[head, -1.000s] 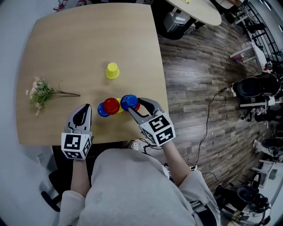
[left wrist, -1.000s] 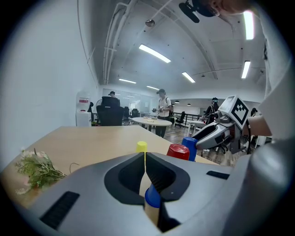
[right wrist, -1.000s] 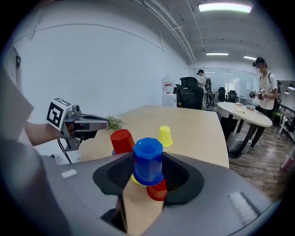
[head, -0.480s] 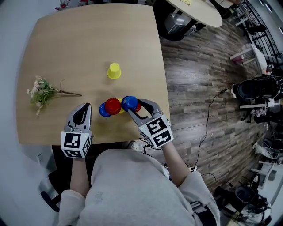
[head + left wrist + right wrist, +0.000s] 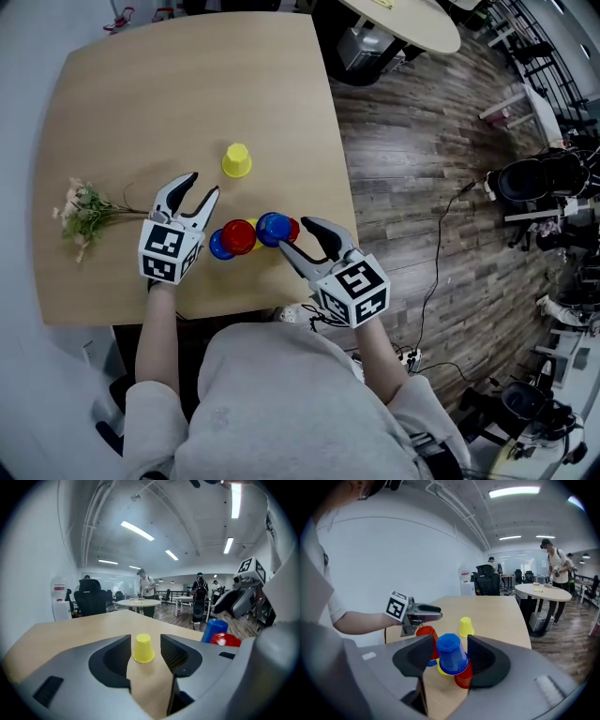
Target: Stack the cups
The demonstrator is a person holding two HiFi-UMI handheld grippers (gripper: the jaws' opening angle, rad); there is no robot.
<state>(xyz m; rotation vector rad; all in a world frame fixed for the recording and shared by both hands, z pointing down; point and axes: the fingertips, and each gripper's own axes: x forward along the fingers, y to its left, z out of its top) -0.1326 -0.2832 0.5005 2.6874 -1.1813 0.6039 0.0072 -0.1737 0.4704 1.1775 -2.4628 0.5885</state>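
A lone yellow cup (image 5: 236, 159) (image 5: 143, 648) stands upside down on the wooden table (image 5: 141, 94). My left gripper (image 5: 202, 188) sits just short of it. Its jaws have just been opening and hold nothing; the cup lies beyond their tips. Nearer me is a cluster of upturned cups: a blue cup (image 5: 273, 228) (image 5: 451, 653) on a red one (image 5: 462, 678), and a red cup (image 5: 237, 236) beside a low blue one (image 5: 219, 246). My right gripper (image 5: 300, 236) is open, its jaws having just widened. The top blue cup stands free just ahead of its tips.
A sprig of dried flowers (image 5: 89, 202) lies on the table to the left of my left gripper. The table's right edge (image 5: 342, 169) drops to a wood floor. A round table (image 5: 412, 23) and office chairs stand farther off, with people in the background.
My left gripper moved forward toward the yellow cup and its jaws went from shut to open. My right gripper drew back a little from the blue cup and opened wider.
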